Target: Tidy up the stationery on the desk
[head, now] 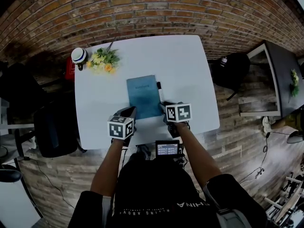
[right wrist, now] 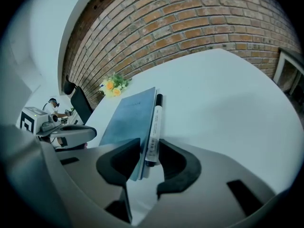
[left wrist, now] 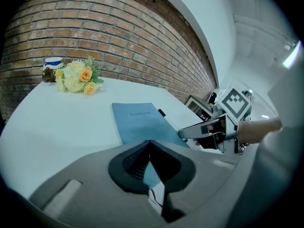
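Tidying a desk, seen from the near edge outward. Closest in, at the left gripper [left wrist: 150, 144]: jaws pressed together over the near left corner of the blue notebook [left wrist: 142, 122]; cannot tell whether its edge is pinched or only touched. Beside it, at the right gripper [right wrist: 149, 148]: jaws spread, straddling the near end of the white marker [right wrist: 153, 127] without pressing on it.

Just beyond, roughly midway across the white desk [head: 180, 65]: notebook lying flat and closed, square to the desk's edges, with the marker tucked along its right side, touching or very nearly so, black cap pointing away.

Farther back, at the far left corner: a bunch of yellow flowers [head: 104, 61] and a small lidded jar [head: 79, 56], well apart from the stationery. Behind all, a brick wall [head: 152, 8].

Looks close to finished: two stationery items gathered and lined up, no other loose item in sight. Probably left to do: letting go of the notebook and drawing both grippers clear without nudging the marker out of line.
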`<state>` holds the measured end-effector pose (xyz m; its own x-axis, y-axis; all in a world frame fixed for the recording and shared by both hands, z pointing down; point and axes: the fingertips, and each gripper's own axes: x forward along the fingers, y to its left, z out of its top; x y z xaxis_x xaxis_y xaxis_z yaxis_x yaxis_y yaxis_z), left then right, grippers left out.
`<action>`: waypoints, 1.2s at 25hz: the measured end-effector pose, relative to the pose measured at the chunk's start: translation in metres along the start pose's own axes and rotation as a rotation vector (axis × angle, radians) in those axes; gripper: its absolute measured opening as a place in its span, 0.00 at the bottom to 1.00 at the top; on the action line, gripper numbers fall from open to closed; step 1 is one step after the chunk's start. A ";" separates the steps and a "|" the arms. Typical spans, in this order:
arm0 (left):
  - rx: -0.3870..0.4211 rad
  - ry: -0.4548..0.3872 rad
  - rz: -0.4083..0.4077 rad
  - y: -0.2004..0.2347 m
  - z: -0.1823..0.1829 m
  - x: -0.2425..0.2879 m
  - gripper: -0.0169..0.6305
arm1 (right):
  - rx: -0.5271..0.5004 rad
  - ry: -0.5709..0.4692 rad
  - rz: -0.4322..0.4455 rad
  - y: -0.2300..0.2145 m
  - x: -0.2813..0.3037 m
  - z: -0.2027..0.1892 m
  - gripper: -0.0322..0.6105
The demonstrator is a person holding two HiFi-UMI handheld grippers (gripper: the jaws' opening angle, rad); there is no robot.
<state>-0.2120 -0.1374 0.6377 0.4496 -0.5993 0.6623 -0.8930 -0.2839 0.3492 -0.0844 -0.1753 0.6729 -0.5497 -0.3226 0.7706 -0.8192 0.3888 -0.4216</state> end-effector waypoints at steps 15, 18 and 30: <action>0.012 -0.070 -0.057 -0.006 0.000 -0.029 0.05 | -0.119 -0.059 -0.020 -0.001 -0.035 -0.006 0.31; 0.028 -0.104 -0.103 -0.013 0.001 -0.042 0.05 | -0.167 -0.133 -0.037 0.008 -0.057 -0.002 0.23; 0.128 -0.197 -0.241 -0.061 -0.019 -0.091 0.05 | -0.313 -0.346 -0.009 0.066 -0.144 -0.014 0.06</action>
<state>-0.1976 -0.0511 0.5688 0.6463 -0.6332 0.4258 -0.7627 -0.5193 0.3854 -0.0568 -0.0912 0.5413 -0.6084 -0.5756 0.5463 -0.7647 0.6093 -0.2097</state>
